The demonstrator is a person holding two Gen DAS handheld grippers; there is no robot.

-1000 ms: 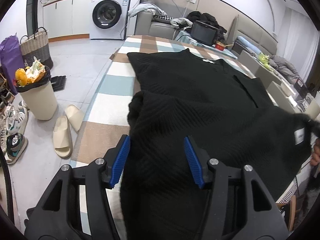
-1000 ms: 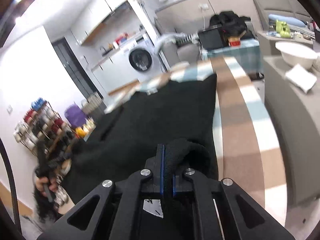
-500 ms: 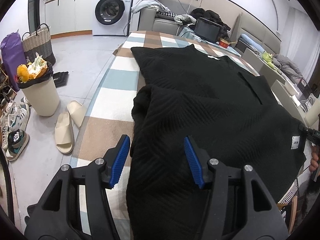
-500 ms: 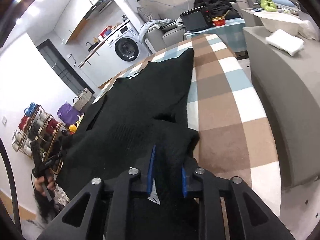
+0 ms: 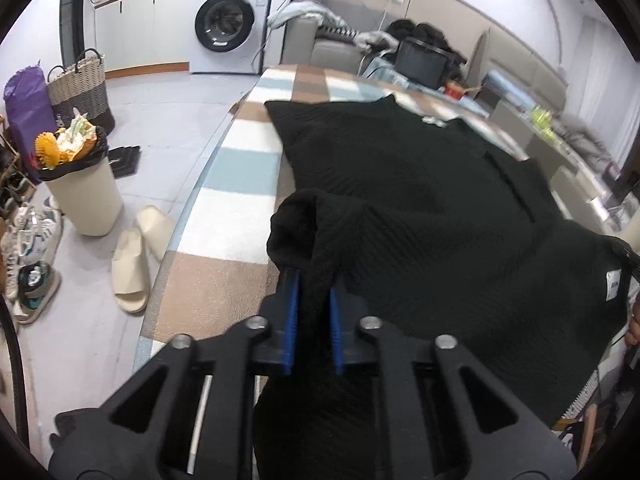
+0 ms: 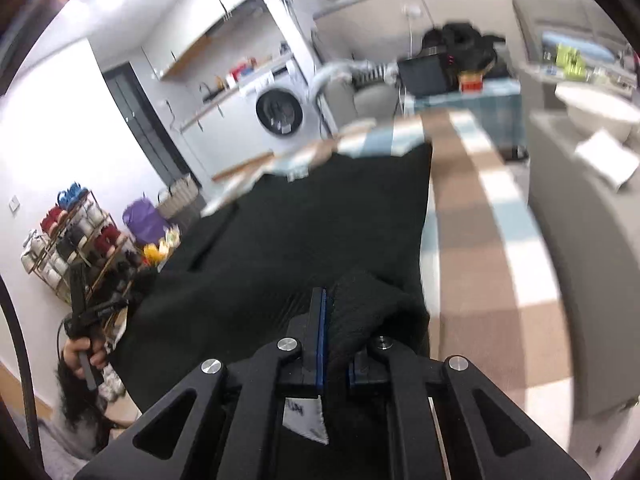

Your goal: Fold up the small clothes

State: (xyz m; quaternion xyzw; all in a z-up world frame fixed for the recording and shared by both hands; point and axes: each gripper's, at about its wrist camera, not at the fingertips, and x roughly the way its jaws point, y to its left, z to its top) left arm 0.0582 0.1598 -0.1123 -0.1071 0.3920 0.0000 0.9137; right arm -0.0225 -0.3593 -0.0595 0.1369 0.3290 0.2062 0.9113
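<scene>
A black knit sweater (image 5: 420, 184) lies spread on a checked brown, white and blue table cover (image 5: 240, 168). Its near hem is folded up over the body. My left gripper (image 5: 313, 292) is shut on the sweater's near left corner, which bunches above the blue pads. My right gripper (image 6: 334, 320) is shut on the sweater (image 6: 320, 232) at its near right corner, with a white label (image 6: 304, 416) hanging below the jaws. In the right wrist view, the left gripper (image 6: 82, 320) shows far left, held in a hand.
A full bin (image 5: 82, 192), beige slippers (image 5: 130, 268), shoes and a woven basket (image 5: 80, 88) stand on the floor to the left. A washing machine (image 5: 228, 28) and sofa stand beyond the table. A grey counter (image 6: 580, 248) with a white bowl runs along the right.
My left gripper was open over the sweater and has closed on its left corner. My right gripper loosened half a second ago and is shut tight on the right corner again.
</scene>
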